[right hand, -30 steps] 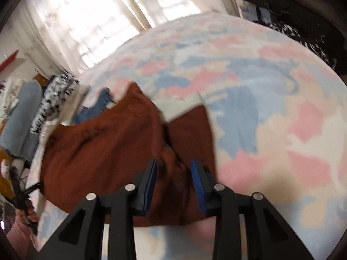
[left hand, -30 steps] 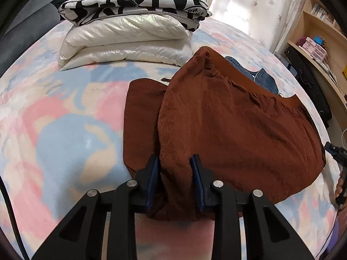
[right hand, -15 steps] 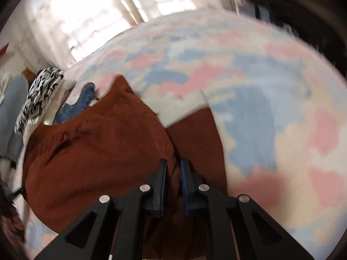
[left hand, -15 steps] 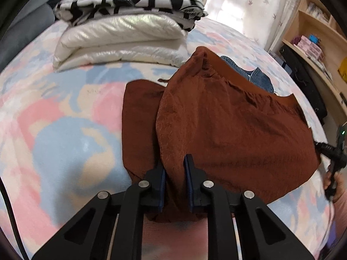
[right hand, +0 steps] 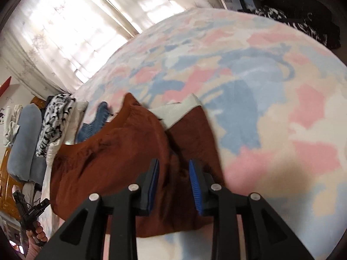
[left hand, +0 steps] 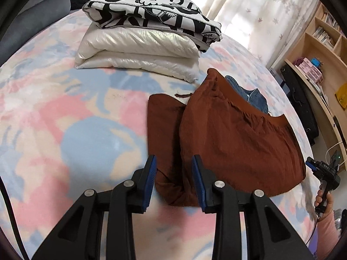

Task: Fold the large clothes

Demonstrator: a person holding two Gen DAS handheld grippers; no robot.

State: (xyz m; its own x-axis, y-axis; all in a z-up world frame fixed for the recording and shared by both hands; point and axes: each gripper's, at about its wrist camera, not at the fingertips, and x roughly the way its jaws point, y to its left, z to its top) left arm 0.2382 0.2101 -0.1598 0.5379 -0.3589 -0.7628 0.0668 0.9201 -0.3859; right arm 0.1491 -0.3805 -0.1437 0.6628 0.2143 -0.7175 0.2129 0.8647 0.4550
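both tongs are opening: my left gripper (left hand: pixel 174 181) and right gripper (right hand: pixel 174 184) straddle the brown garment (left hand: pixel 234 138) at lower centre, pads clear of it. it lies folded on the pastel blanket (left hand: pixel 65 119).

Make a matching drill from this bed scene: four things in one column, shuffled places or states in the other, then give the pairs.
1. brown garment
2. black-and-white printed bedding
3. denim piece
4. left tongs

A. peeking out behind the brown cloth
B. on top of the white folded quilt
C. jaws opening, apart around a brown fold
D. folded over, lying on the pastel blanket

Pairs: 1-D, 2-B, 3-A, 4-C
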